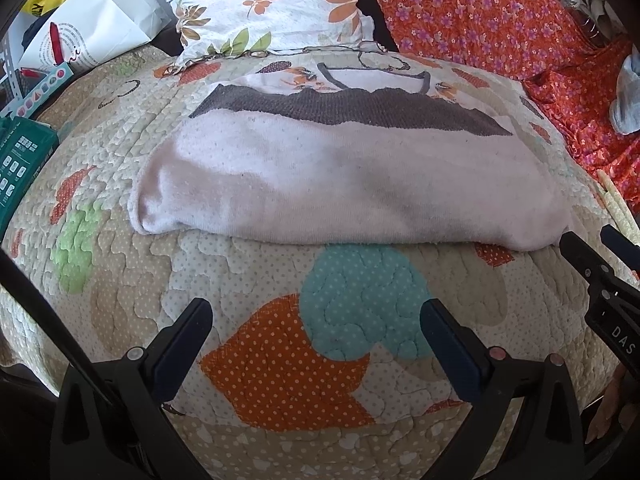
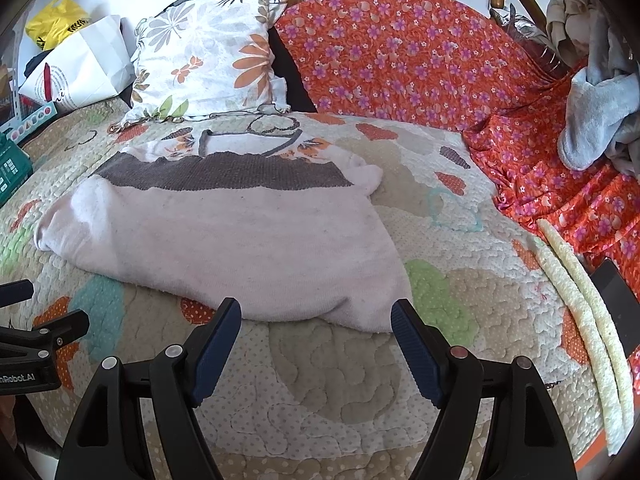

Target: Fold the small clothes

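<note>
A pale pink small garment (image 1: 340, 184) with a dark grey knit band (image 1: 352, 110) lies folded on the patchwork quilt (image 1: 280, 360); it also shows in the right wrist view (image 2: 240, 240). My left gripper (image 1: 316, 316) is open and empty, a little short of the garment's near fold. My right gripper (image 2: 316, 316) is open and empty, just in front of the garment's near right corner. The right gripper also shows at the right edge of the left wrist view (image 1: 596, 256).
A floral pillow (image 2: 212, 48) leans at the back. An orange flowered cloth (image 2: 420, 60) covers the back and right. A grey towel (image 2: 600, 116) lies on it. A white paper bag (image 2: 84, 68) and a green box (image 1: 20, 156) sit left. A cream trim strip (image 2: 588, 320) runs right.
</note>
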{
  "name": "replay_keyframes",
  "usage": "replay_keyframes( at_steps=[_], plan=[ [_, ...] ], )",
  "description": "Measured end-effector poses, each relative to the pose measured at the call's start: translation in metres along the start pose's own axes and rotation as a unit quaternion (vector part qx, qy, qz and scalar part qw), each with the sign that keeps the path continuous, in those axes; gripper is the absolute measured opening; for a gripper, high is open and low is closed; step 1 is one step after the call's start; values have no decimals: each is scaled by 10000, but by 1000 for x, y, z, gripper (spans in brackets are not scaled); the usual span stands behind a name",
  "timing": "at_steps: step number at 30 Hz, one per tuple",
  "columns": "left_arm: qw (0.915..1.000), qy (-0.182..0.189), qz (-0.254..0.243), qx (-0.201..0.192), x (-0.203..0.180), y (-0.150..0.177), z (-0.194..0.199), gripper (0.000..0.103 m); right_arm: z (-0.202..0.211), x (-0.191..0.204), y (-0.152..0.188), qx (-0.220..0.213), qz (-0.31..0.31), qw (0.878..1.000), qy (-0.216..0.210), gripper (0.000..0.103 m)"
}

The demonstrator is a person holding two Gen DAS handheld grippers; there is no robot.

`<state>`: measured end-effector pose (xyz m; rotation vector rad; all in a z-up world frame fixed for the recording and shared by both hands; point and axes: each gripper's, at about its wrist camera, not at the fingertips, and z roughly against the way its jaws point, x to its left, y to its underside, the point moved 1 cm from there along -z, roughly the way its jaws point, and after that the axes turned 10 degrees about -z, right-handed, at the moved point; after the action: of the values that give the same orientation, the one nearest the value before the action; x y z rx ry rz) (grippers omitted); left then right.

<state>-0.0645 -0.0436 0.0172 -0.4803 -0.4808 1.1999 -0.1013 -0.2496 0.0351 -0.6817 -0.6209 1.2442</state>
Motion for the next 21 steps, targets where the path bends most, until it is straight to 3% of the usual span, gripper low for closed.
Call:
replay_keyframes(
  at_steps=[4, 14, 21],
  plan=[
    [10000, 19, -6, -60, 0, 0, 3, 103, 1, -1, 0, -26, -17, 10000, -5, 82],
    [9975, -152, -251, -638, -7, -2, 26, 103, 1, -5, -2, -51, -71, 10000, 18, 82],
    [9969, -109, -356, -689, -10, -2, 27, 103, 2, -5, -2, -78, -37, 10000, 6, 82]
  ],
)
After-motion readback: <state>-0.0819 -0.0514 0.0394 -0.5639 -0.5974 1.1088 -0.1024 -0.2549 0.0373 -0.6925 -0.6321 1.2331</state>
